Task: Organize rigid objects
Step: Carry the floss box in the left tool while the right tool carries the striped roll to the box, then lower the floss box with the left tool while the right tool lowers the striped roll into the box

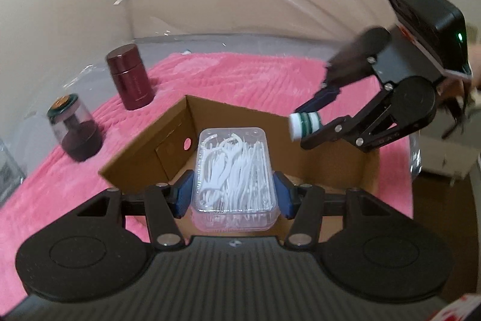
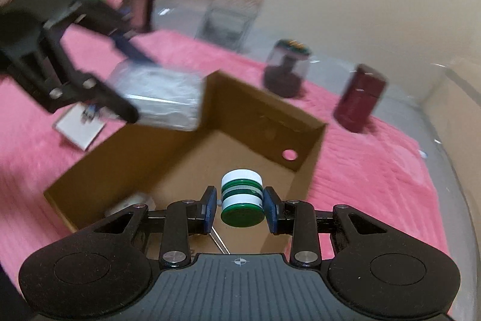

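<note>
The left gripper (image 1: 233, 191) tilts downward over the open cardboard box (image 1: 168, 140), its blue pads pressed against the two long sides of a clear plastic case of white floss picks (image 1: 233, 179), which hangs above the box's near end. The right gripper (image 2: 242, 208) also slopes downward, its pads clamped on a small white-and-green capped jar (image 2: 242, 196), carried over the box's interior near the wall with the round hole (image 2: 289, 154). Seen from the left wrist, the right gripper reaches in from the box's right side. The box sits on a pink fuzzy blanket (image 1: 240, 80). Beyond the box, a clear jar with dark contents (image 1: 75, 128) and a maroon canister (image 1: 130, 77) stand upright on the blanket, well apart from it.
</note>
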`<action>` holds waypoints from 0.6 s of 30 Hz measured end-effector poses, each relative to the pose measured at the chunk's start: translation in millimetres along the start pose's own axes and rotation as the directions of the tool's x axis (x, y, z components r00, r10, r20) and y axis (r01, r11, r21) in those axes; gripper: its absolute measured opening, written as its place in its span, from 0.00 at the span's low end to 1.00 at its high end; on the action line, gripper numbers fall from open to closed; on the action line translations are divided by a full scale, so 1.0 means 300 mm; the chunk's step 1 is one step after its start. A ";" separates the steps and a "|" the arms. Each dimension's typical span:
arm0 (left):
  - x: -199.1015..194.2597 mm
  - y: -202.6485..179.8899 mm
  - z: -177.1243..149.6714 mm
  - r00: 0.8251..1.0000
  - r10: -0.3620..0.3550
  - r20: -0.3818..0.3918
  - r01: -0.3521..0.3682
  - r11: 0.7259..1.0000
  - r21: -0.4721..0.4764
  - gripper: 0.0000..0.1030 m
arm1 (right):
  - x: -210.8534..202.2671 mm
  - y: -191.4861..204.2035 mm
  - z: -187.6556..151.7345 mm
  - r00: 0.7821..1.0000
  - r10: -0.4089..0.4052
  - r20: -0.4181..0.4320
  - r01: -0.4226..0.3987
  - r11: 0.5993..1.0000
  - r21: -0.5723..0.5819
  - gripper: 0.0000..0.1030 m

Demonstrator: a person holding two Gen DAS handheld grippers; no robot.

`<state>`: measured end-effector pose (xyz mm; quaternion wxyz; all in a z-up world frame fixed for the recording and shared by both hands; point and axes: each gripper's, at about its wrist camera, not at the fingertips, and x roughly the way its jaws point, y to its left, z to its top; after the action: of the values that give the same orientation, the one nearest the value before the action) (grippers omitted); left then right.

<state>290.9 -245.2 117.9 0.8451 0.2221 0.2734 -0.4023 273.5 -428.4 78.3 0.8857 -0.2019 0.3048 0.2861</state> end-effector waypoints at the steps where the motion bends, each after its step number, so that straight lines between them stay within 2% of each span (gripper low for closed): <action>1: 0.023 0.009 0.013 1.000 -0.011 -0.018 0.012 1.000 0.021 0.49 | 0.025 -0.004 0.009 1.000 0.014 -0.019 -0.015 0.999 -0.037 0.29; 4: 0.103 0.035 0.037 0.993 -0.059 -0.102 0.065 0.997 0.052 0.49 | 0.119 -0.005 0.029 0.993 0.042 -0.109 -0.057 0.988 -0.142 0.29; 9: 0.228 0.049 0.030 0.971 -0.062 -0.231 0.086 0.992 0.095 0.49 | 0.271 0.010 0.032 0.968 0.037 -0.248 -0.104 0.959 -0.265 0.29; 13: 0.323 0.066 0.007 0.948 -0.056 -0.313 0.091 0.991 0.101 0.49 | 0.374 -0.010 0.021 0.940 0.045 -0.338 -0.150 0.945 -0.291 0.29; 18: 0.406 0.080 -0.019 0.929 -0.062 -0.366 0.101 0.991 0.088 0.49 | 0.465 -0.028 0.016 0.911 0.048 -0.409 -0.186 0.934 -0.305 0.29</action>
<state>372.6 -296.0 39.5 0.7500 0.3251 0.4117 -0.4030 371.5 -378.6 -8.1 0.7389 -0.3854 0.4352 0.3408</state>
